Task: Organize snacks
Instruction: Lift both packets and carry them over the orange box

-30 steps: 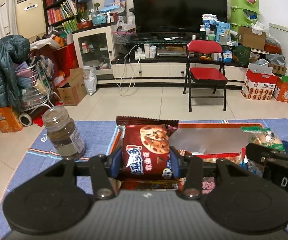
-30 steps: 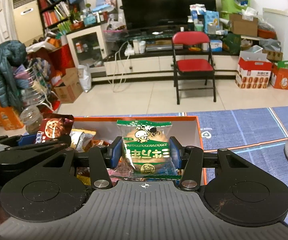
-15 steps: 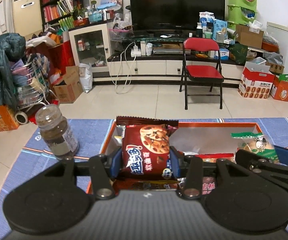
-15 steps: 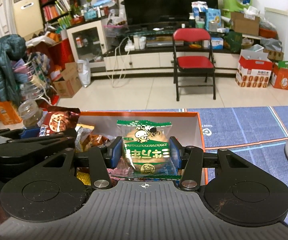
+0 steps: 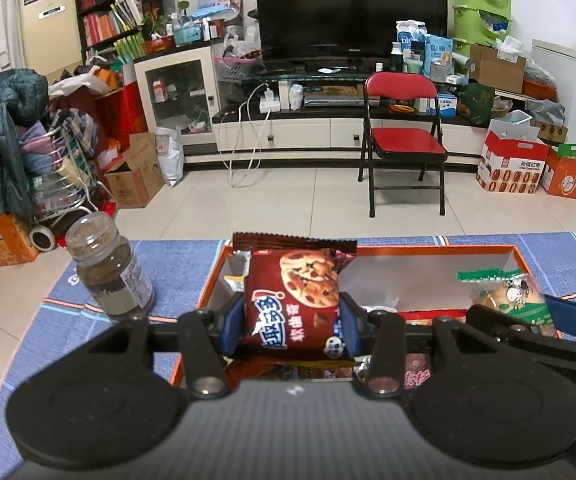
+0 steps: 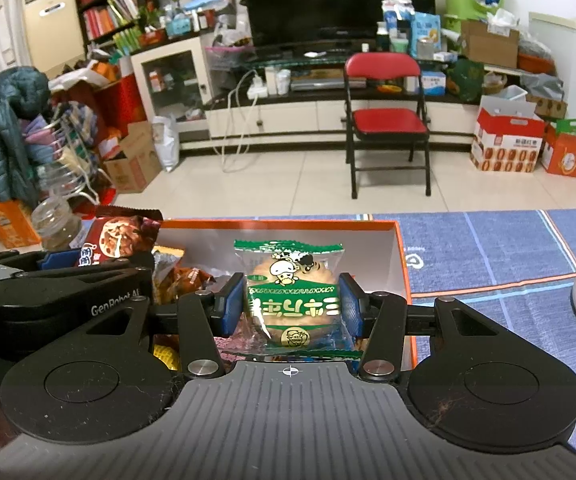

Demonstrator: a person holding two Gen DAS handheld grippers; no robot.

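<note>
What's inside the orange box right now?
The orange box holds loose snack packets piled at its left; the far right corner shows bare white lining. The tongs and their held packs hide the near part.

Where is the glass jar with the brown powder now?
In the left wrist view the glass jar stands upright on the blue cloth, left of the orange box and apart from it.

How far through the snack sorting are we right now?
Done: several wrapped snacks already lie in the orange box. In hand: the left tongs are shut on the red cookie pack, the right tongs on the green-wrapped cake, both above the box. Left: set both packs down; no loose snacks show on the blue cloth.
</note>
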